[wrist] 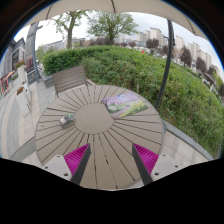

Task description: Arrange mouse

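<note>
A small dark mouse [66,120] lies on the left part of a round slatted wooden table [100,140]. A flat mat with a purple and green picture [125,101] lies on the far right part of the table. My gripper [110,163] hovers over the near edge of the table, well short of both. Its fingers are wide apart and hold nothing; the pink pads [75,157] face each other across bare slats.
A wooden chair [68,78] stands beyond the table on the left. A dark parasol pole [164,70] rises at the right. A hedge and grass [170,85] lie behind, with paving [15,115] at the left.
</note>
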{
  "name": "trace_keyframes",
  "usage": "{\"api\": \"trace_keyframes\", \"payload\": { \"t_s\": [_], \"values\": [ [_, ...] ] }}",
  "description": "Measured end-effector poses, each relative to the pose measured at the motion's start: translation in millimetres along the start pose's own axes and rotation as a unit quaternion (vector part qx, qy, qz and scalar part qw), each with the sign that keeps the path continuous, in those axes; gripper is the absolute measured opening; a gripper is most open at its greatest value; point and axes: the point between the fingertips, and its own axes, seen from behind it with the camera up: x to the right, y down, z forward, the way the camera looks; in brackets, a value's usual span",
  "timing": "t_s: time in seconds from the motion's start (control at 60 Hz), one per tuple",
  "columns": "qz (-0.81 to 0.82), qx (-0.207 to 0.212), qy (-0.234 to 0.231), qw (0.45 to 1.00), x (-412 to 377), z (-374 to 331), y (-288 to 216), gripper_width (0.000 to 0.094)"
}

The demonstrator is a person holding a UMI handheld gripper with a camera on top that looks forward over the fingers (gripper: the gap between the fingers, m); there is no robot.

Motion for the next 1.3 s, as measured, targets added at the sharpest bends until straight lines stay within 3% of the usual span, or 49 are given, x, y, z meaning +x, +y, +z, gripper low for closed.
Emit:
{"api": "trace_keyframes", "payload": {
  "t_s": [0.35,0.833,1.3],
  "values": [
    [-0.009,-0.003,0.007,1.000,-84.5,33.6,27.8,0.0852],
    [-0.004,0.026,-0.040,0.999,-253.3,104.4,21.8,0.0853],
    [0.035,0.042,-0.035,0.998,-295.4,212.2,-10.3,0.0864]
  ]
}}
